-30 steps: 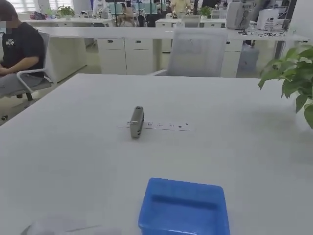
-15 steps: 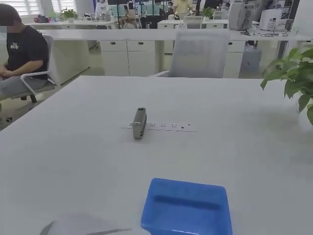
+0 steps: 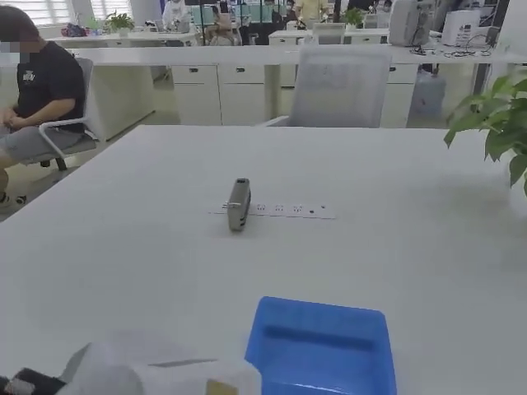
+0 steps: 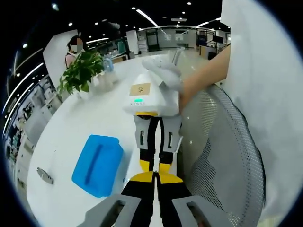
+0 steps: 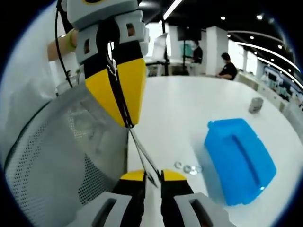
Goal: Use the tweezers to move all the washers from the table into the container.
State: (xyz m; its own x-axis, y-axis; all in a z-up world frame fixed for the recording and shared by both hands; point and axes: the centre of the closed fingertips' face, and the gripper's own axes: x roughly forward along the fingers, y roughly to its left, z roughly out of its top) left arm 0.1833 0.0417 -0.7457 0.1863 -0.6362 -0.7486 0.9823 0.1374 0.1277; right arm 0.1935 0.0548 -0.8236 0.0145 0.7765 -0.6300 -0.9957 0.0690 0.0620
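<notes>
The left gripper (image 5: 127, 122) has its yellow jaws pressed together on the tweezers (image 5: 142, 156), whose thin legs run down from that clamp into the narrow gap between the right gripper (image 5: 152, 178) jaws. The far ends of the legs are cut off there, and I cannot tell whether the right jaws press on them or only stand around them. In the left gripper view the two grippers meet tip to tip, and the tweezers are too thin to make out.

Three washers (image 5: 187, 168) lie on the white table (image 5: 180, 109) just beside the blue container (image 5: 239, 158), between it and the right gripper's jaws. What is inside the container is hard to make out.

In the head view a gripper (image 3: 156, 374) is a white blur to the left of the container, cut off by the bottom edge. I cannot tell which side it is, and the container's near side is cropped too.

A mesh chair back (image 5: 57, 156) crowds the table's edge on the side of the grippers away from the container. Beyond the container a broad stretch of table runs to a small grey device (image 3: 239, 204), well apart from it.
</notes>
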